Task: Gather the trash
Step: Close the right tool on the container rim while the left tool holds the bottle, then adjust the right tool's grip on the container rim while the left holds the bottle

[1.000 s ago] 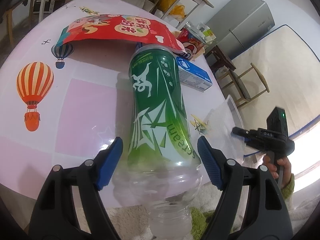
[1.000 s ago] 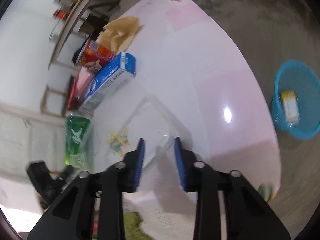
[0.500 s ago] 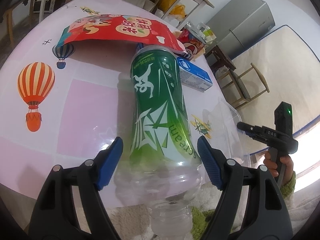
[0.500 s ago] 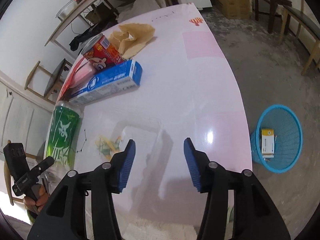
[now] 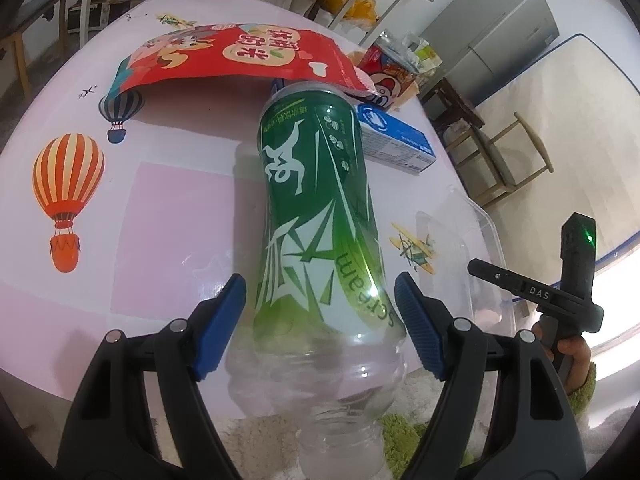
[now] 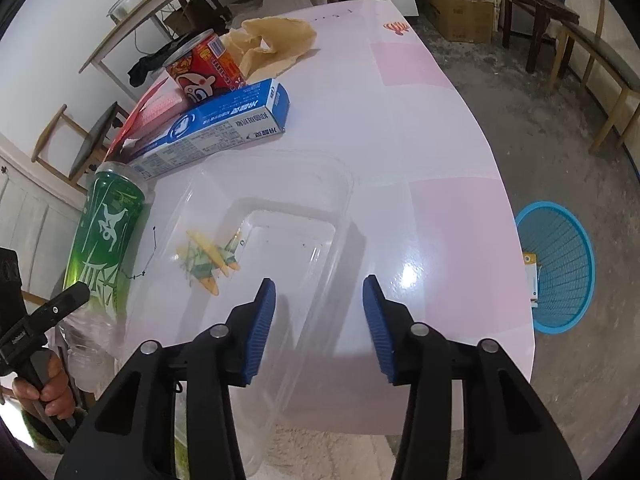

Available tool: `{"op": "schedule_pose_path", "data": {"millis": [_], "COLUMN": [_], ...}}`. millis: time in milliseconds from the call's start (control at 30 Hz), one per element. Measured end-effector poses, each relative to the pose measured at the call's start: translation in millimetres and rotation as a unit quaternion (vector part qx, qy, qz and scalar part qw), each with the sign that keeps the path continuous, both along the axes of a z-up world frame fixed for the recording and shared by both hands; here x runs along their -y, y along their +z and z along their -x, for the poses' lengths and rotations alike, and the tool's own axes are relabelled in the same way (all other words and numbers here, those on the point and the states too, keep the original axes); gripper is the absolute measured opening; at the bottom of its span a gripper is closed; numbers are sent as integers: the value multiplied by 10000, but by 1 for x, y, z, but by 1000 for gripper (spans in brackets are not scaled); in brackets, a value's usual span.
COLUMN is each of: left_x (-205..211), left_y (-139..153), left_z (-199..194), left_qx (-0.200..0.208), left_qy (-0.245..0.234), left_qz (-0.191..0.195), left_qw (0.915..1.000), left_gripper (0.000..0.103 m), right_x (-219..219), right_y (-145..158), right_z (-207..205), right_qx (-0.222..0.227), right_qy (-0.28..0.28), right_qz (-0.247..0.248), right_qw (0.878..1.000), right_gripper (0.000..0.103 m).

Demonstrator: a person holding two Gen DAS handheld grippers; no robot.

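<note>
Pink-and-white desk (image 6: 448, 216), balloon and plane decals. Blue basket (image 6: 560, 268) on floor right of desk, small carton inside. Red snack bag (image 5: 240, 56) at far side, propped above desk. Green-labelled bottle (image 5: 316, 216) lying on desk, neck over near edge, flanked by left tongs (image 5: 320, 320); wide, pads apart from bottle sides, no grip. Clear plastic tray (image 6: 280, 216) right of bottle, near edge. Blue-white box (image 6: 224, 124) beyond tray. Red can (image 6: 204, 68) behind box. Right tongs (image 6: 319, 328) above tray's near rim, half-wide, just been closing, nothing pinched.
</note>
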State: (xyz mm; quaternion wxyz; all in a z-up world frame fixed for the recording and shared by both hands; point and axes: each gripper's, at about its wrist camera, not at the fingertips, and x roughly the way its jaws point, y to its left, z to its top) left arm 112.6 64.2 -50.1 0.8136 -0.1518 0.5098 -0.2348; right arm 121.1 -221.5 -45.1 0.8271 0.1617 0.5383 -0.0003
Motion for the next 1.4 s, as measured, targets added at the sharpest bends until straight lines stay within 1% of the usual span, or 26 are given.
{"op": "schedule_pose_path", "data": {"millis": [100, 233, 300, 333, 367, 433, 600, 800, 1067, 1200, 1400], "left_x": [2, 8, 9, 9, 10, 11, 10, 13, 38, 54, 66], "left_y": [-2, -2, -4, -4, -5, -7, -8, -6, -8, -10, -11], "left_z": [0, 2, 1, 0, 0, -2, 0, 13, 13, 9, 5], "left_qx": [-34, -47, -97, -116, -143, -213, -275, -369, -350, -335, -328], "left_qy": [-21, -94, -73, -59, -40, -21, 62, 49, -95, -174, -276], "left_qz": [7, -51, -75, -87, -127, -162, -159, -195, -191, -295, -316], "left_qw": [10000, 9999, 9999, 9999, 9998, 9996, 9995, 9991, 9992, 9989, 9986], "left_gripper": [72, 72, 72, 72, 72, 66, 66, 66, 66, 66, 66], "right_x": [1, 0, -1, -1, -1, -1, 1, 10, 23, 24, 23], "right_y": [0, -2, -3, -3, -3, -4, -3, -3, -3, -4, -5], "right_z": [-1, -2, -2, -3, -3, -3, 0, 8, 12, 13, 13], "right_qx": [22, 32, 37, 42, 51, 66, 111, 136, 190, 177, 165], "right_qy": [-23, -10, 14, 28, 33, 52, 71, -21, -171, -211, -223], "right_qz": [42, 87, 124, 144, 177, 191, 266, 287, 260, 229, 210], "right_qw": [10000, 10000, 9999, 9999, 9998, 9998, 9996, 9995, 9993, 9994, 9994], "right_gripper": [35, 22, 16, 11, 9, 6, 5, 5, 5, 5, 5]}}
